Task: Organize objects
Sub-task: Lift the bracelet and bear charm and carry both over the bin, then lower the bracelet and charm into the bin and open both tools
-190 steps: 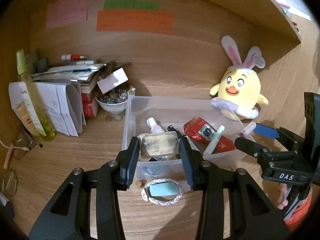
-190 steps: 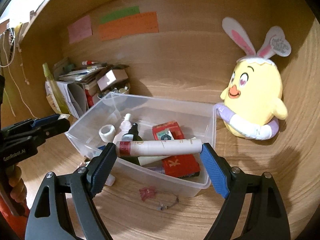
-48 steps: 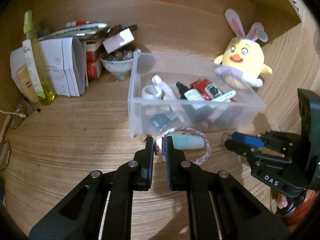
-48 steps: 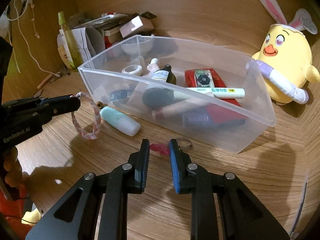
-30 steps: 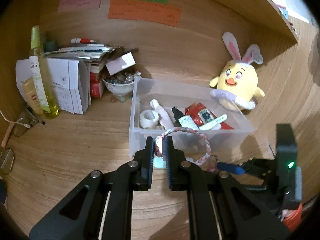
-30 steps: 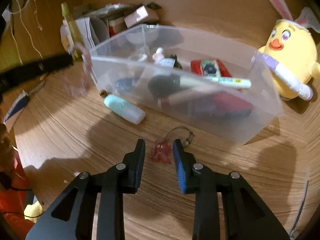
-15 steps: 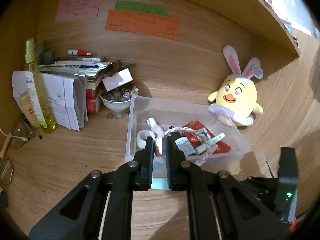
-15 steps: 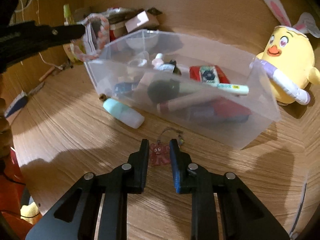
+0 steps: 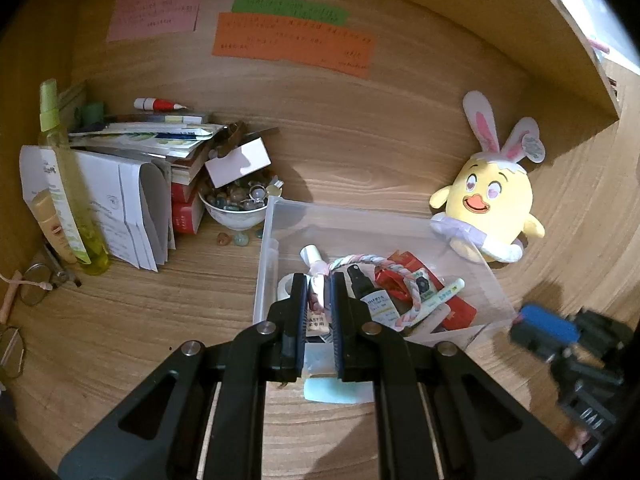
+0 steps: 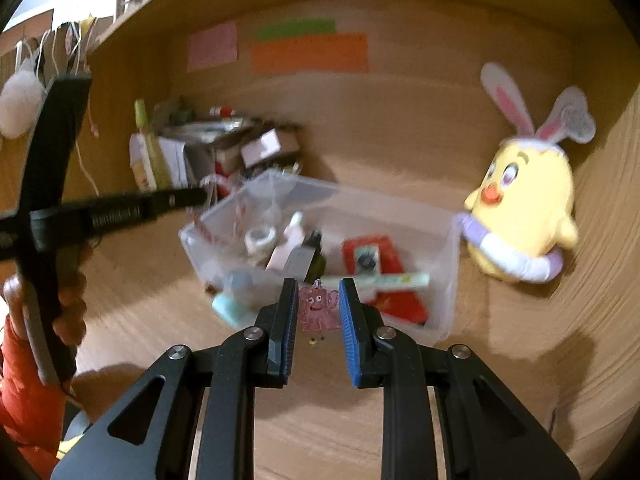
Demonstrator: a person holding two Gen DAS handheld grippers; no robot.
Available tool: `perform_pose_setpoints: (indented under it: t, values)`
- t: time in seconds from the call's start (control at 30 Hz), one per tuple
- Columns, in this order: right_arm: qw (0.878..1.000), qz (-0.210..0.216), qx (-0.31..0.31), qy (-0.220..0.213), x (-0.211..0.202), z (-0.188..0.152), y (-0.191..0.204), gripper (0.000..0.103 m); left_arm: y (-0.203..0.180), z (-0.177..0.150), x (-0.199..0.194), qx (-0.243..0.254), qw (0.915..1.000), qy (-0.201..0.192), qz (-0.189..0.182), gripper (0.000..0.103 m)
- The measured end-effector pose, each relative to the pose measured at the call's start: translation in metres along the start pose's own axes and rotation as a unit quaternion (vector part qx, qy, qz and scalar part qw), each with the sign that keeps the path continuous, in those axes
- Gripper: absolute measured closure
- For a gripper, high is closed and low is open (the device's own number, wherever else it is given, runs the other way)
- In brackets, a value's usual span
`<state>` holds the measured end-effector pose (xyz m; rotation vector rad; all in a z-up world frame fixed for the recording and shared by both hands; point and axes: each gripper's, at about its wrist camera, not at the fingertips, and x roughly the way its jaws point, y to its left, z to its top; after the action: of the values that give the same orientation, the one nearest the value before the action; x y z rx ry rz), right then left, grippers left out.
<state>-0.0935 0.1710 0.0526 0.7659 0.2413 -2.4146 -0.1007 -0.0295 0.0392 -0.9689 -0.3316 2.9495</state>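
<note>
Left wrist view
Left gripper [image 9: 318, 300]: we find its jaws together, pinching one end of the rope ring [image 9: 404, 276].
Rope ring: pink-and-white twist, off the desk, looping from the jaws to the right over the bin [image 9: 472, 264]; its long axis runs left to right above the contents.
Why so held: we judge an end pinch lets the loop hang free and drop inside the walls.
Bin contents: spray bottle [image 9: 370, 294], red packet [image 9: 420, 286], white tube [image 9: 446, 292], tape roll [image 9: 286, 286] (all lying loose).
Mint tube [image 9: 336, 390]: on the desk [image 9: 120, 320] in front of the bin, just below the jaws, long axis across the picture.
Bystanders: chick toy [image 9: 494, 204] right of the bin; bowl [image 9: 236, 210] and papers [image 9: 120, 196] to the left.

Right wrist view (blurred)
Right gripper [image 10: 319, 304]: jaws clamped on the pink charm [image 10: 318, 306].
Charm: figure upright between the pads, face to the camera, long axis vertical, a small bit dangling beneath; raised clear of the desk, before the bin's near wall.
Why so held: we judge a flat-sided grip keeps it from swinging on the way to the bin.
</note>
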Motion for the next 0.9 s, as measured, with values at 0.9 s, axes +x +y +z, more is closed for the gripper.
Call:
perform_pose_setpoints:
  t: [0.9]
  values:
    - [0.999,-0.024,0.034,0.018,0.044,0.016,-0.046,0.084,0.005,-0.003,0.072,0.005,0.9977,0.067,0.013,0.093]
